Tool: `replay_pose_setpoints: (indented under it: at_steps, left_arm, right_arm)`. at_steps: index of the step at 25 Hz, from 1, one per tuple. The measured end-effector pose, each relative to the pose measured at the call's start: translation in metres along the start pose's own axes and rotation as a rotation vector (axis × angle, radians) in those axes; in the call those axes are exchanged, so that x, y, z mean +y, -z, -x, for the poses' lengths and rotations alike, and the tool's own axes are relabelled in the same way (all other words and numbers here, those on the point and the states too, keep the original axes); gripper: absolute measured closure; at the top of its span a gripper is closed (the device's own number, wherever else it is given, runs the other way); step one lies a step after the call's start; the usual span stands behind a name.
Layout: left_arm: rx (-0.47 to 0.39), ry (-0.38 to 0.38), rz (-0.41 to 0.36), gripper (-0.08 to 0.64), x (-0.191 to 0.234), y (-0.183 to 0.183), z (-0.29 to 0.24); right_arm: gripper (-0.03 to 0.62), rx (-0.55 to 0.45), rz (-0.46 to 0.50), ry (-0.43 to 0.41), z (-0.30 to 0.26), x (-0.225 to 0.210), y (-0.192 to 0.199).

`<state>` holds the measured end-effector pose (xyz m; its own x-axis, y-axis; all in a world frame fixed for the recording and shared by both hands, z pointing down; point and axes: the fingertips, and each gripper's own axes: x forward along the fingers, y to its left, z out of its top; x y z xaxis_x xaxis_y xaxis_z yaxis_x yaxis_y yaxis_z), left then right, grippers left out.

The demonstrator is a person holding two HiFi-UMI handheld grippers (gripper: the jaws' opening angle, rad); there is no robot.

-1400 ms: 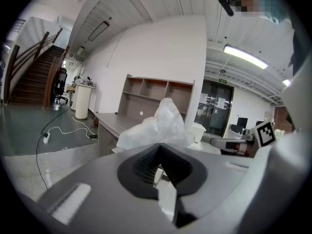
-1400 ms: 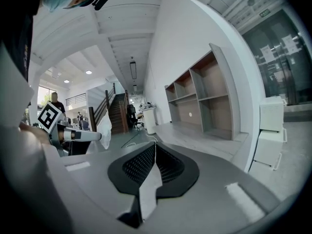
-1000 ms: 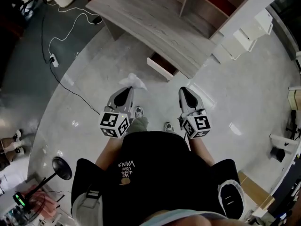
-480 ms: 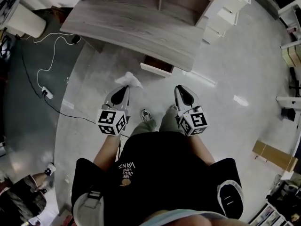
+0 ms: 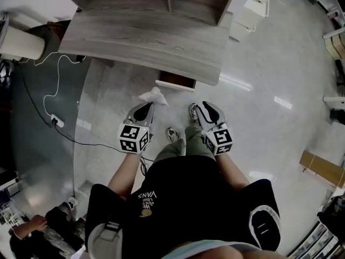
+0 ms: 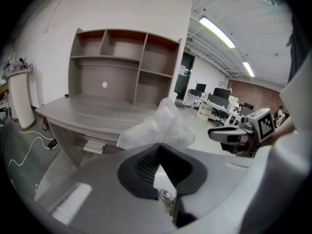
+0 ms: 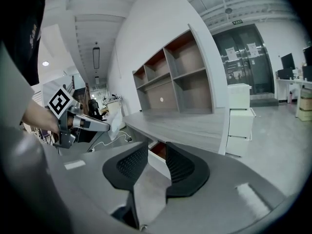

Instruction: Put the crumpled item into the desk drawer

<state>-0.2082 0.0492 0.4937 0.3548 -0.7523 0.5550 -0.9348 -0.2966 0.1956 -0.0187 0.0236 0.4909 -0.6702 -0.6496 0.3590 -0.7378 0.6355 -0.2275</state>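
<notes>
While the drawer (image 5: pixel 175 83) stands ajar: crumpled item (image 5: pixel 152 96) in transit.
Left gripper (image 5: pixel 147 107) pinches it, just short of the drawer; right gripper (image 5: pixel 200 110), jaws just parting and empty, likely freed to pull the drawer wider.

The desk (image 5: pixel 145 39) hides most of the drawer (image 5: pixel 173 83).

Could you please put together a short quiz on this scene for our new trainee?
1. True or false: the left claw is shut on the crumpled item.
2. The desk drawer is: A) fully shut; B) partly pulled out; C) lying on the floor.
3. Fill in: the crumpled item's colour is ____.
Key: 1 true; 2 B; 3 white.
</notes>
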Motion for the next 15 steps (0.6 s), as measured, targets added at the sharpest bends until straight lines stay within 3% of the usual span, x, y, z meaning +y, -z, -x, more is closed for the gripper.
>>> replay_pose_setpoints:
  at_steps: [9,15]
  left_arm:
    - [0.166,0.071,-0.017,0.508,0.009,0.025,-0.058]
    - [0.322,0.163,-0.053,0.508,0.009,0.042,-0.091]
  right_arm:
    - [0.447,0.154,-0.022,0.001,-0.043,-0.029,0.058]
    - [0.413,0.178,-0.024,0.019,-0.068,-0.047,0.085]
